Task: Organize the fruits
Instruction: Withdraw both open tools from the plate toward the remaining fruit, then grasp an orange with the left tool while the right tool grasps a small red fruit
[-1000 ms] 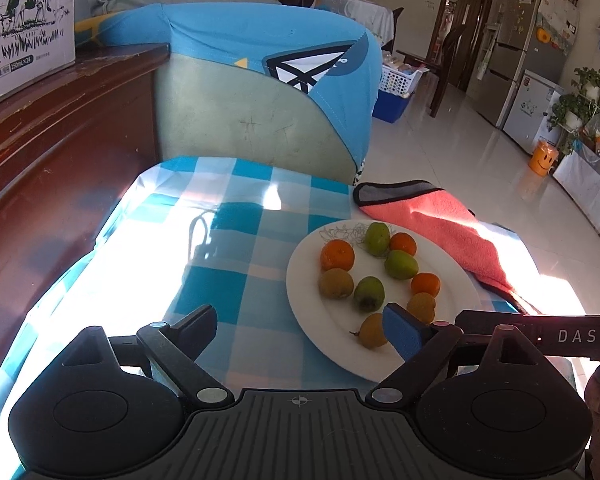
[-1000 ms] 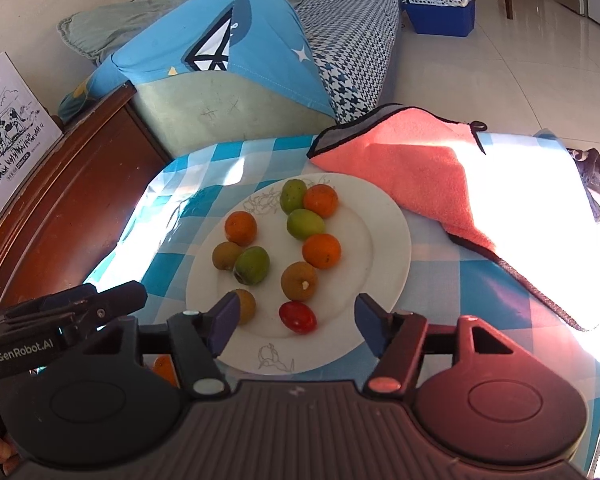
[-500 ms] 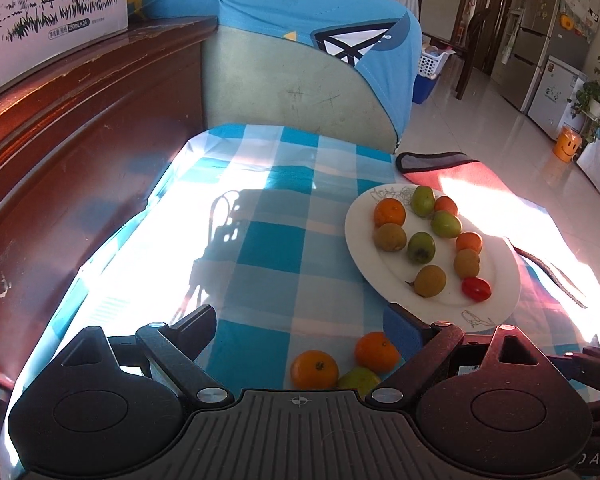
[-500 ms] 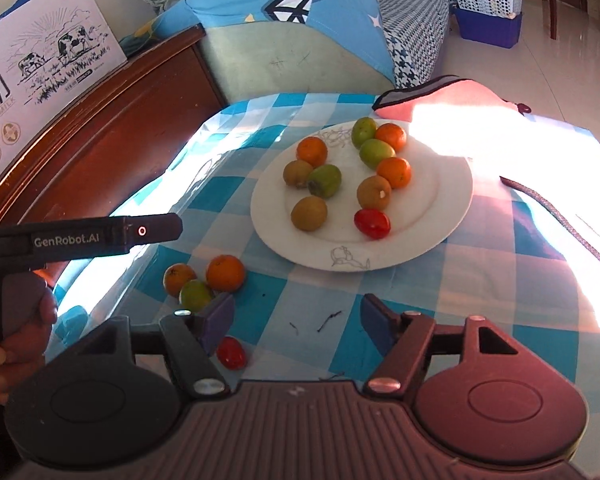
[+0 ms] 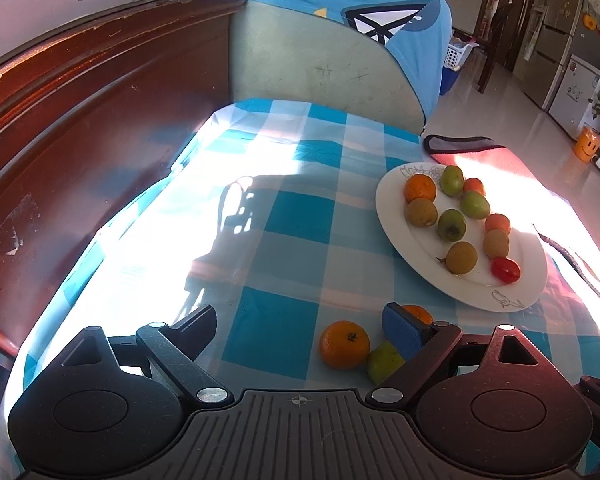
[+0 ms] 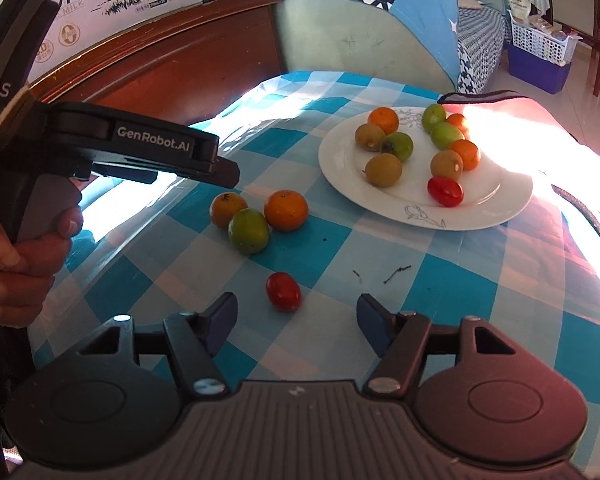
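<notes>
In the right wrist view a loose cherry tomato lies on the blue-checked table, low in the frame and a little left of centre, just ahead of the right claw and slightly nearer its left finger than its right. Its long axis runs roughly up and down the frame, so it points along the claw's line of reach, not across the gap. The right claw is released: its jaws have just been closing, yet nothing sits between them and neither pad touches the tomato. Higher and to the left, three more loose fruits huddle together, touching: a mandarin, a smaller orange fruit and a green fruit. The white plate stands in the upper right, already carrying a second cherry tomato, mandarins, green fruits and brown ones. The left claw is also released, its jaws wide and bare; in the left wrist view the mandarin lies between its fingers but nearer the right one, with the green fruit tucked just beside that finger. By my judgement the right hand is the nearer one for the loose tomato, which needs only a short push forward, while the left hand is better placed for the cluster of three.
</notes>
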Demonstrator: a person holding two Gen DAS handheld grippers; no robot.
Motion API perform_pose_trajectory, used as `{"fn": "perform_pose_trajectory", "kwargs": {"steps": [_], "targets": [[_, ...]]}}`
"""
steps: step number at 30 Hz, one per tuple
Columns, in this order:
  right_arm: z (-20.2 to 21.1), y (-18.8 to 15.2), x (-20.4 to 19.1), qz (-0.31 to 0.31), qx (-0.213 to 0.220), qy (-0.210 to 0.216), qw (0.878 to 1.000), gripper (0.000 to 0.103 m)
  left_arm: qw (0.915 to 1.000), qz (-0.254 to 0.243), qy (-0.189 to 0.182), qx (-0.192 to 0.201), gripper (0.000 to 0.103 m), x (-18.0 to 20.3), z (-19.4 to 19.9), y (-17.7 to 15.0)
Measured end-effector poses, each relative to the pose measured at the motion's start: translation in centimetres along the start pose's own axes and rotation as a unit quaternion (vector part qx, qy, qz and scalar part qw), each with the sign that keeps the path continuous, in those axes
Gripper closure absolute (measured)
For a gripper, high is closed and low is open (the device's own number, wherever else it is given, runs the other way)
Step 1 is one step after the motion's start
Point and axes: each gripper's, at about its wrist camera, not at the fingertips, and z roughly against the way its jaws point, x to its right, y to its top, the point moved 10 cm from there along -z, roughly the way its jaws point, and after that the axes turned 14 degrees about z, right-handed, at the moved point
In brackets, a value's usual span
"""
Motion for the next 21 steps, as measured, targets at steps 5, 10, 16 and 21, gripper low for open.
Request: {"fn": "perform_pose_trajectory", "kwargs": {"steps": [5,10,16,21], "targets": [[-0.4,0.2,-0.1,0.009,0.004,-0.007,1.000,0.047,1.0000,0.003,0.006,-0.006,0.013,-0.1,-0.5,-0.5],[-0.7,0.3,-0.1,0.013,0.007,-0.012,1.000,0.053,1.0000,-0.003,0.005,-0.004,0.018,0.3,-0.8,-0.9],[-0.9,0.4,-0.2,0.017,0.008,-0.010,1.000,0.059,1.0000,-0.003,-0.001,-0.004,0.031,0.6,-0.8,-1.3],[-1.0,0.4,-0.8,0.031,0.008,-0.007,0.999,0.062,0.9999,-0.006,-0.012,-0.004,0.052,1.1,-0.7,-1.4]]}}
